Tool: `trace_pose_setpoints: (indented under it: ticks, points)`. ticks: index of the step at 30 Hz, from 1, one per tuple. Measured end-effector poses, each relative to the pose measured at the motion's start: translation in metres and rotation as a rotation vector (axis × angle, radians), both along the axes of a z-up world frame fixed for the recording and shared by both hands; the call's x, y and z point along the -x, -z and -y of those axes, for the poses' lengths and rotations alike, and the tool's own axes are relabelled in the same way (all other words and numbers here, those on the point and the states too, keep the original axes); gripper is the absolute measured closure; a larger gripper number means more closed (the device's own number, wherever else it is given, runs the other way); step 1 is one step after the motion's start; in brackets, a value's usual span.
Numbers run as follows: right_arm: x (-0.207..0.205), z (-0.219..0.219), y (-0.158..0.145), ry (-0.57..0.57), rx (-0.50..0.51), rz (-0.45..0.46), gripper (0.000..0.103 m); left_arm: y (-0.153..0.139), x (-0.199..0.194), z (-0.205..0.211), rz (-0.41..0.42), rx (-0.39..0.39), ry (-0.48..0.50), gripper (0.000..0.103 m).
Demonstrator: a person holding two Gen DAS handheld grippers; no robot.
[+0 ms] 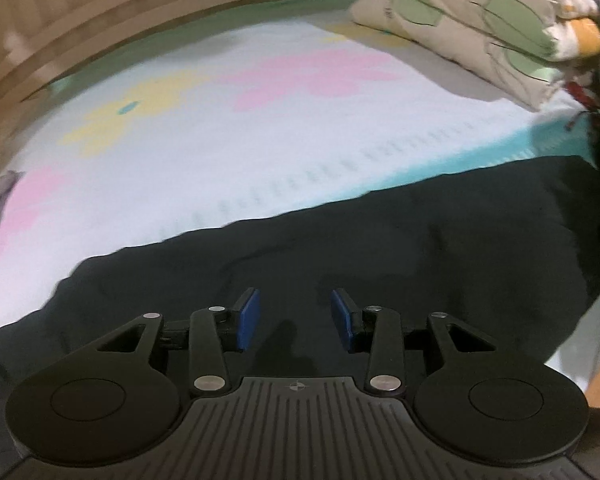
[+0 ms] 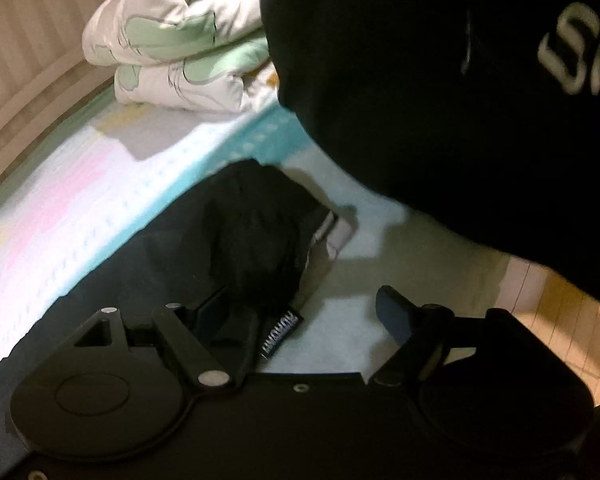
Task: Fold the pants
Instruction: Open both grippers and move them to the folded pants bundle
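Observation:
Black pants (image 1: 380,240) lie flat across a pastel bed sheet (image 1: 220,120). My left gripper (image 1: 294,314) is open with blue pads, hovering just above the pants' near part, holding nothing. In the right wrist view the pants' waist end (image 2: 252,232) is bunched, with a woven label (image 2: 280,336) at the edge. My right gripper (image 2: 316,324) is open wide; its left finger (image 2: 228,320) lies over the waist fabric and its right finger (image 2: 396,312) is over the bare sheet.
A folded cream and green quilt (image 1: 480,20) (image 2: 180,40) sits at the bed's far end. A wooden headboard (image 1: 80,20) borders the far side. The person's black-clothed body (image 2: 460,100) leans over the bed on the right. Wooden floor (image 2: 572,320) shows at the right.

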State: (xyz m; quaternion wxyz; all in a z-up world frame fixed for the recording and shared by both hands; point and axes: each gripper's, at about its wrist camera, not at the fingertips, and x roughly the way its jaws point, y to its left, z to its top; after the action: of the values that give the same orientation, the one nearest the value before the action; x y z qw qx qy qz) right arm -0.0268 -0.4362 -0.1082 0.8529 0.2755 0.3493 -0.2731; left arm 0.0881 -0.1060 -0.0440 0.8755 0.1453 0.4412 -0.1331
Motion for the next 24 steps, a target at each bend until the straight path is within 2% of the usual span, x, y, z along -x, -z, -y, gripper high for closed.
trace_pose_setpoints:
  ticks: [2, 6, 11, 16, 17, 19, 21, 24]
  points:
    - [-0.001, 0.001, 0.007, -0.018, -0.023, 0.005, 0.02, 0.003, -0.002, 0.003, -0.019, 0.016, 0.008, 0.065]
    - [-0.005, 0.005, 0.015, -0.035, -0.046, 0.053, 0.011, 0.009, -0.011, 0.003, -0.051, 0.032, 0.003, 0.065]
    - [-0.005, 0.019, 0.02, -0.024, -0.074, 0.116, 0.005, 0.016, -0.019, 0.006, -0.078, 0.035, 0.005, 0.065]
    - [-0.001, 0.024, 0.02, 0.0, -0.088, 0.155, 0.006, 0.021, -0.022, 0.011, -0.1, 0.04, 0.011, 0.065]
    - [0.0, 0.024, 0.019, 0.004, -0.088, 0.157, 0.008, 0.022, -0.022, 0.011, -0.1, 0.039, 0.015, 0.065]
    - [0.001, 0.02, 0.017, 0.012, -0.064, 0.143, 0.019, 0.022, -0.021, 0.014, -0.098, 0.034, 0.021, 0.065]
    - [-0.001, 0.02, 0.016, 0.012, -0.025, 0.128, 0.037, 0.023, -0.021, 0.014, -0.097, 0.032, 0.023, 0.065]
    - [0.003, 0.026, 0.016, 0.01, -0.047, 0.156, 0.038, 0.023, -0.02, 0.014, -0.099, 0.037, 0.02, 0.065]
